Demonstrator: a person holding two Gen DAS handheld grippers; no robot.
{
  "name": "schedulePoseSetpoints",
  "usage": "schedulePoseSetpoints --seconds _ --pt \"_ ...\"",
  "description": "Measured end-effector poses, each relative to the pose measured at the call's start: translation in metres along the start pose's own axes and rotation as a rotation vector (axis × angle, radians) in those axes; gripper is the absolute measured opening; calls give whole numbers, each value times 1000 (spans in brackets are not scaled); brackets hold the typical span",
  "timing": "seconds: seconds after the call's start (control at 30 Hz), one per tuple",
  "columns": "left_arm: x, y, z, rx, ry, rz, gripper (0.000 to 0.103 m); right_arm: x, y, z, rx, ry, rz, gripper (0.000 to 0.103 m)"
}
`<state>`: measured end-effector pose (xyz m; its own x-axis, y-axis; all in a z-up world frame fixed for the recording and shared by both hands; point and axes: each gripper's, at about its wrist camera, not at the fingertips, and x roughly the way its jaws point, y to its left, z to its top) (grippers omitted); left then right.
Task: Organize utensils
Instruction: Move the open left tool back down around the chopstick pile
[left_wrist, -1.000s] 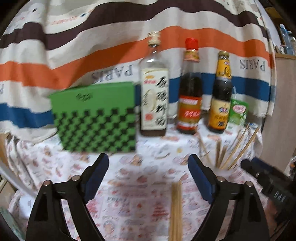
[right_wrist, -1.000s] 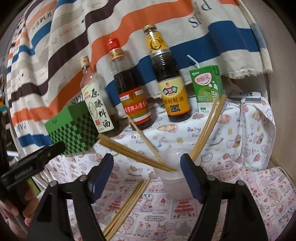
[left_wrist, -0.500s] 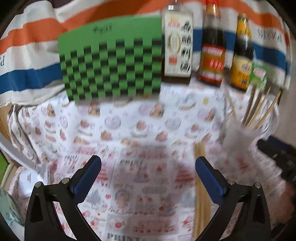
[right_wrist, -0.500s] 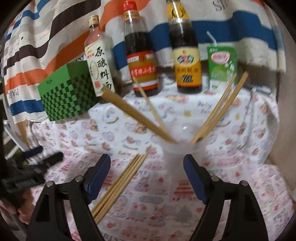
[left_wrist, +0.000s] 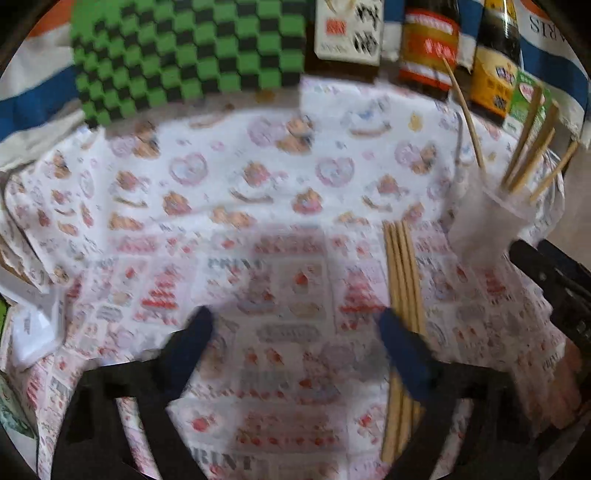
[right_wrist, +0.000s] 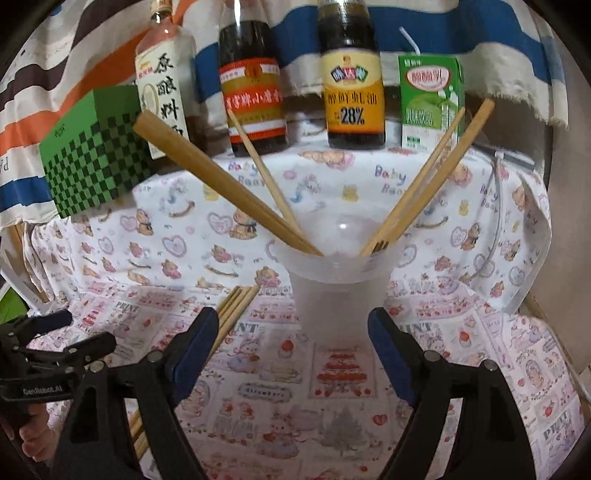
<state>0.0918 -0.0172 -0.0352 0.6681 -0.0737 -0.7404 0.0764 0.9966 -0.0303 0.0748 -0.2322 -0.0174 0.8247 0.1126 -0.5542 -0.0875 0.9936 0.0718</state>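
Four loose chopsticks (left_wrist: 402, 295) flat on tablecloth (left_wrist: 258, 177), tips toward cup (left_wrist: 487, 221)

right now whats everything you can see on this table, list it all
chopsticks in cup: several, tan wood, leaning out of the cup
loose chopsticks: a bundle, tan wood, flat on the cloth left of the cup
cup: one, clear plastic, centre of the right wrist view
bottles: three, dark contents with white, red and yellow labels, back row
drink carton: one, green and white, with a straw, right of the bottles
checkered box: one, green and black, left of the bottles
tablecloth: one, white with pink prints
striped cloth: one, cream with blue, orange and brown stripes, backdrop
left gripper: black with blue pads, open, over the loose chopsticks
right gripper: black with blue pads, open, before the cup
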Motion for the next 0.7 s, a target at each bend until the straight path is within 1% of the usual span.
schedulePoseSetpoints --seconds 0.03,0.1,0.17,0.23,0.3,0.37,0.47,0.57,0.7 --pt "1 -2 -1 -2 14 -31 66 1 -1 0 4 5 1 81" --pt "2 -8 -3 2 45 -85 49 1 -2 0 11 8 4 81" --pt "3 -16 -6 21 69 -107 44 0 -2 1 9 6 4 81" --pt "3 -24 -9 46 89 -111 40 0 -3 1 5 5 5 81" --pt "6 -30 -12 62 116 -117 27 1 -3 1 8 8 7 82" --pt "11 -35 -15 70 155 -138 21 3 -3 0 10 22 8 81" --pt "18 -39 -19 78 191 -175 20 5 -3 0 17 34 15 82" --pt "18 -42 -19 85 202 -189 17 5 -2 -1 15 29 14 82" --pt "16 -45 -20 96 213 -208 17 7 1 -3 1 41 11 82"
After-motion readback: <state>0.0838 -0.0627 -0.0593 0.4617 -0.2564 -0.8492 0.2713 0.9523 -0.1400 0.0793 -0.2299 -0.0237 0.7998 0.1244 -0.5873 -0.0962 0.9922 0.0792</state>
